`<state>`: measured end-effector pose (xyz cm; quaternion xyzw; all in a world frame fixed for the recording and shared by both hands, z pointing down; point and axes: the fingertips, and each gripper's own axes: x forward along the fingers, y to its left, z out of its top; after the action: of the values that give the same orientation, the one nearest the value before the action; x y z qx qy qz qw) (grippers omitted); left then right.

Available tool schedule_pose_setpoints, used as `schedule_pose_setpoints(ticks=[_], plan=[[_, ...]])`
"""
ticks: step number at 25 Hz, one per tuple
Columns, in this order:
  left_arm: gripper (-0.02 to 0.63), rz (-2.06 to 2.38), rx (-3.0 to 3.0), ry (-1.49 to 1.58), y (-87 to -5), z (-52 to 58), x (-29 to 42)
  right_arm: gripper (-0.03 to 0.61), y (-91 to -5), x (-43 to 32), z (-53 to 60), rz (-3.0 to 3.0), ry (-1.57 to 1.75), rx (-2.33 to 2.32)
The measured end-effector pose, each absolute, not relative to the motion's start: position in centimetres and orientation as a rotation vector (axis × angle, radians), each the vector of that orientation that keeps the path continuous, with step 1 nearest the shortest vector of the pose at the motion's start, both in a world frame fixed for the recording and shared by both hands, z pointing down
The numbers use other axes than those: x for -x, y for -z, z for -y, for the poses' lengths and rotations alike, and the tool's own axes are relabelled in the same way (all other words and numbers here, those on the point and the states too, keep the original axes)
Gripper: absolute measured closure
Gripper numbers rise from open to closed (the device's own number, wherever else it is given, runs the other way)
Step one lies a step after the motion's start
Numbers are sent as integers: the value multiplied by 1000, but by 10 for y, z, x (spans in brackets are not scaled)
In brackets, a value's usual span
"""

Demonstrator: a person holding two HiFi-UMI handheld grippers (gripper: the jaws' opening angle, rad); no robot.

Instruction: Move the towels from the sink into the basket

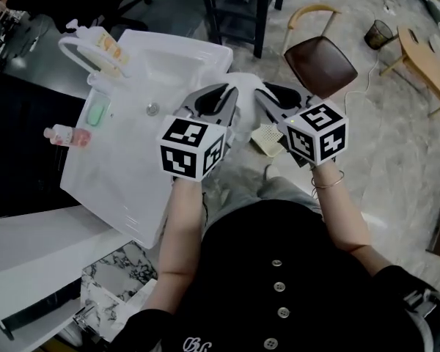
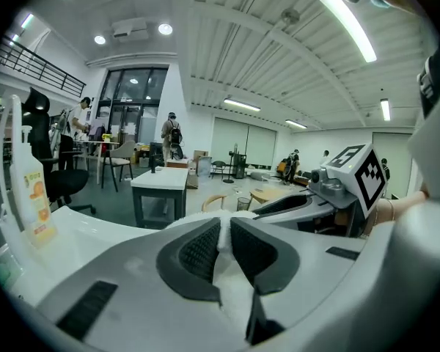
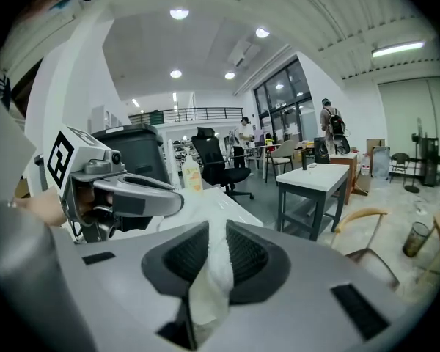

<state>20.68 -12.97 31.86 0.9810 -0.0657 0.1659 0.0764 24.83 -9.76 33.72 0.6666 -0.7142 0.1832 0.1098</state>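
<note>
— Grip?
— Left tongs [image 2: 224, 229] and right tongs [image 3: 214, 233] each clamp a fold of the white towel [image 3: 209, 299]; looks soft, light, floppy, so two holds suit it.
— Where?
— Airborne, just beyond the sink's [image 1: 132, 174] right edge.

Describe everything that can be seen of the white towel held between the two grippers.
The towel is white, soft and fluffy, like terry cloth. The left hand-held gripper and the right hand-held gripper are each shut on a pinched fold of it, so it hangs bunched between them in the air, beside the edge of the white sink. Nothing else seems to touch it.
</note>
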Motion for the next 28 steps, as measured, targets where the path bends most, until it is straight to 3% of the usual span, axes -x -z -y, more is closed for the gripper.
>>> schedule_pose_setpoints(ticks=[13, 28], plan=[[569, 51, -2952, -495, -313, 92, -291, 510, -333, -338, 53, 1997, -561, -2112], [571, -68, -2808, -703, -393, 46, -345, 509, -401, -390, -5, 1871, -802, -2125]])
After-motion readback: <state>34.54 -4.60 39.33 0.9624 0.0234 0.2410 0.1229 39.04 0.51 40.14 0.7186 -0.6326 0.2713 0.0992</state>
